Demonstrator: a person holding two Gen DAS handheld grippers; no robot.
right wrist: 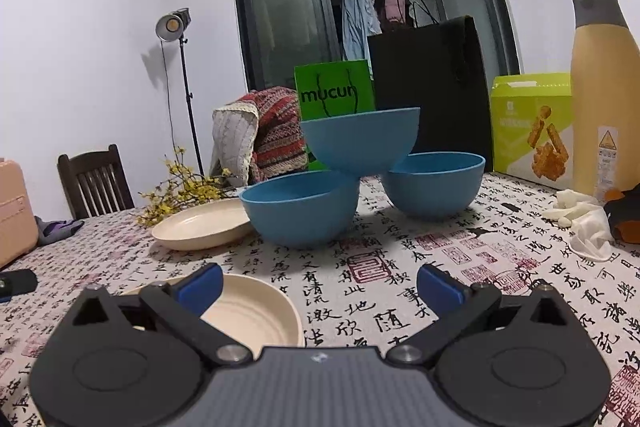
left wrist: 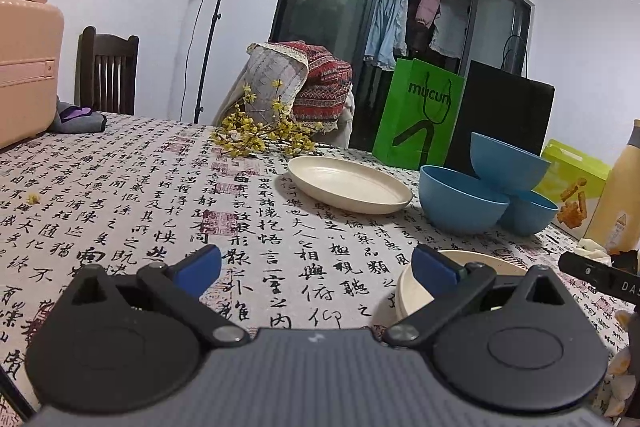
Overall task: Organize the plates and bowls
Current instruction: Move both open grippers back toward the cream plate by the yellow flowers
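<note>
Bench surface, covered by a white cloth printed with black calligraphy, carries all task items. Left gripper sits at lower centre of the left wrist view, its blue-padded fingers spread wide and holding nothing. Right gripper occupies the same position in the right wrist view, likewise spread and empty.

Three round blue bowls stand at right of centre in the left view: a near blue bowl and a far blue bowl rest on the cloth, with a third, upper blue bowl tilted and propped on their rims. A shallow cream plate lies just left of them. A second cream dish lies close to the left gripper at lower right, partly hidden behind its right finger.

The right view shows the bowl stack head-on at centre frame, and the interior of the near cream dish at lower left.

Only the right view shows in full the tall yellow bottle, the lime-green snack box and the crumpled white gloves at the right edge. Only the left view shows the tip of the other black tool at its right edge. Both show the yellow flower sprig, green paper bag and black bag behind the bowls.
</note>
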